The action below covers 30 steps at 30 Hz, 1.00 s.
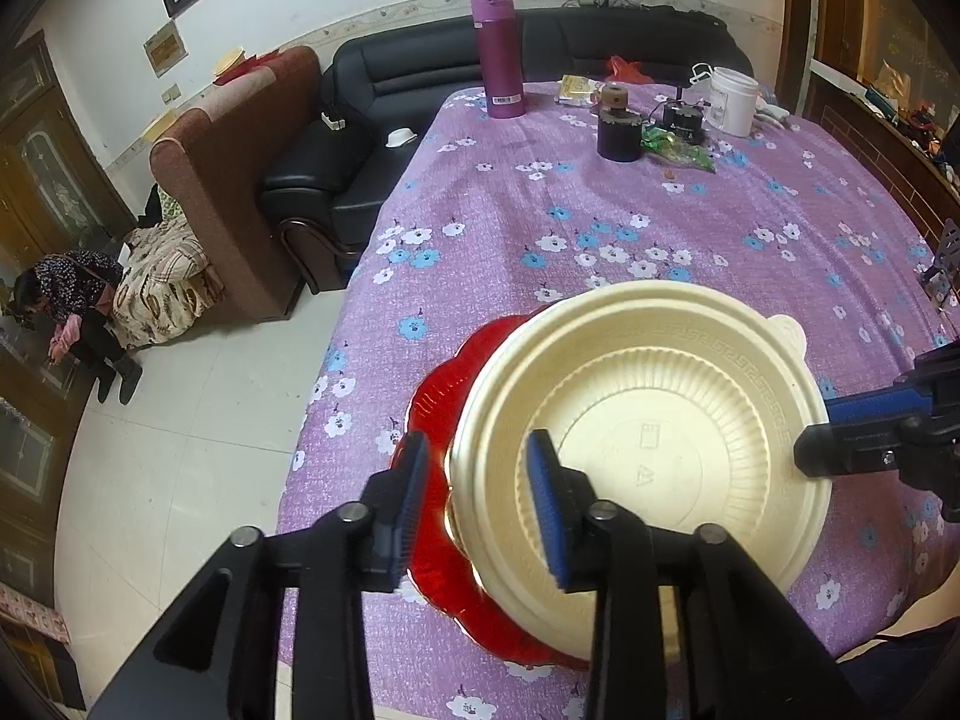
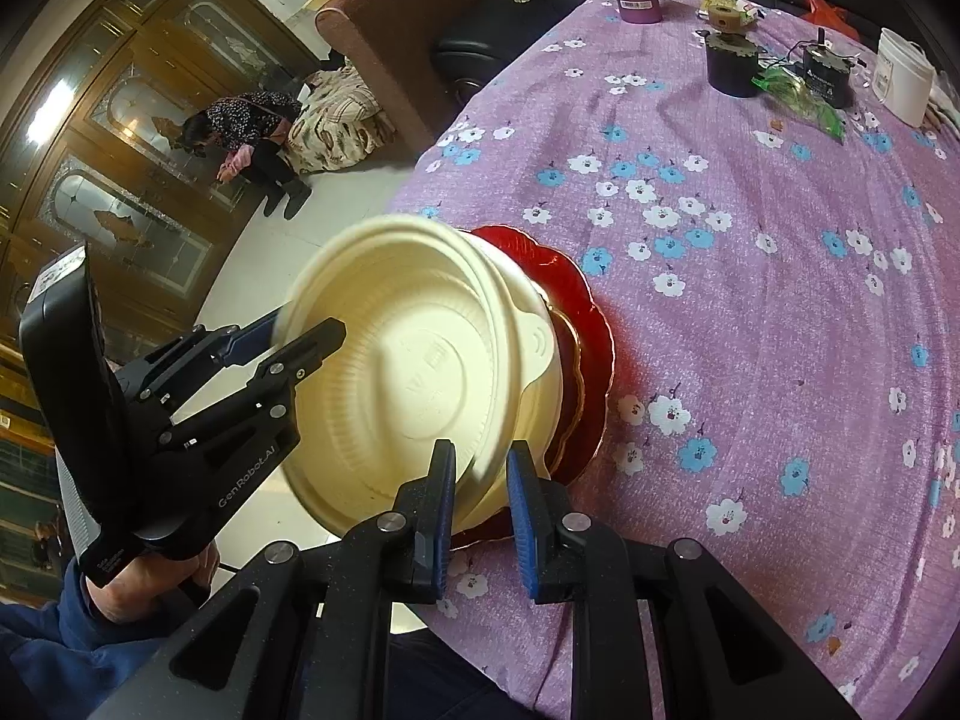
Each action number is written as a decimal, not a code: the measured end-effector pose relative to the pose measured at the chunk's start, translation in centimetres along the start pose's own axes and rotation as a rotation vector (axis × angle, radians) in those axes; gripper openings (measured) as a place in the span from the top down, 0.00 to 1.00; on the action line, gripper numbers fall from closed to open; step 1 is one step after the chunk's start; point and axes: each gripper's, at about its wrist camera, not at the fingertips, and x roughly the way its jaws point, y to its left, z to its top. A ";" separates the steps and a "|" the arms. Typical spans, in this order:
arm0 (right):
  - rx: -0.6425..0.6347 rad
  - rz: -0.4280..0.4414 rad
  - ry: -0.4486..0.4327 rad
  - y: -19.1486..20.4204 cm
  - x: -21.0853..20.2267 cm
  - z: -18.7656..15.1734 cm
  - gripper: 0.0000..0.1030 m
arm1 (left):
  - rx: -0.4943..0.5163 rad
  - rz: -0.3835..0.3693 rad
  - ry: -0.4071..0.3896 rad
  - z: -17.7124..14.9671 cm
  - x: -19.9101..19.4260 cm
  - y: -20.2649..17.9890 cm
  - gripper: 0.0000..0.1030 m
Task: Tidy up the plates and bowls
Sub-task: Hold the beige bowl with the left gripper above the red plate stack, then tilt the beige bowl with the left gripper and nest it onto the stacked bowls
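A cream plastic bowl (image 1: 648, 420) (image 2: 420, 360) sits tilted over a red scalloped plate (image 1: 438, 396) (image 2: 594, 312) near the table's front left edge. A cream tab handle (image 2: 534, 348) and a gold-rimmed edge (image 2: 573, 360) show beneath it. My left gripper (image 1: 480, 504) (image 2: 300, 327) straddles the bowl's near rim, one finger inside and one outside, and the pads stand clear of the wall: it is open. My right gripper (image 2: 480, 504) (image 1: 816, 435) is shut on the opposite rim.
A purple floral cloth (image 1: 600, 228) covers the table. At its far end stand a magenta flask (image 1: 497, 54), a black grinder (image 1: 618, 132), a white jar (image 1: 731, 101) and a green wrapper (image 1: 678, 150). Left of the table are tiled floor, sofas and a crouching person (image 1: 72, 300).
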 end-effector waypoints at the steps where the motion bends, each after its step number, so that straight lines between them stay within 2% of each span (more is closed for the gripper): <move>1: -0.001 -0.001 -0.002 0.0 -0.1 0.0 0.80 | 0.000 0.002 -0.001 -0.1 -0.1 0.0 0.66; 4: 0.002 0.001 -0.002 0.0 -0.1 -0.2 0.80 | -0.003 0.007 -0.002 -0.2 -0.4 0.0 0.65; 9: 0.000 0.001 -0.010 0.2 -0.4 -0.7 0.80 | -0.016 0.017 -0.015 -0.4 -1.3 0.2 0.56; 25: -0.022 -0.057 -0.064 0.7 -2.4 -2.1 0.79 | -0.017 0.020 -0.045 -0.4 -2.4 -0.2 0.49; 30: -0.035 -0.111 -0.093 0.6 -3.4 -2.5 0.68 | -0.013 0.020 -0.059 -0.2 -2.9 -0.4 0.49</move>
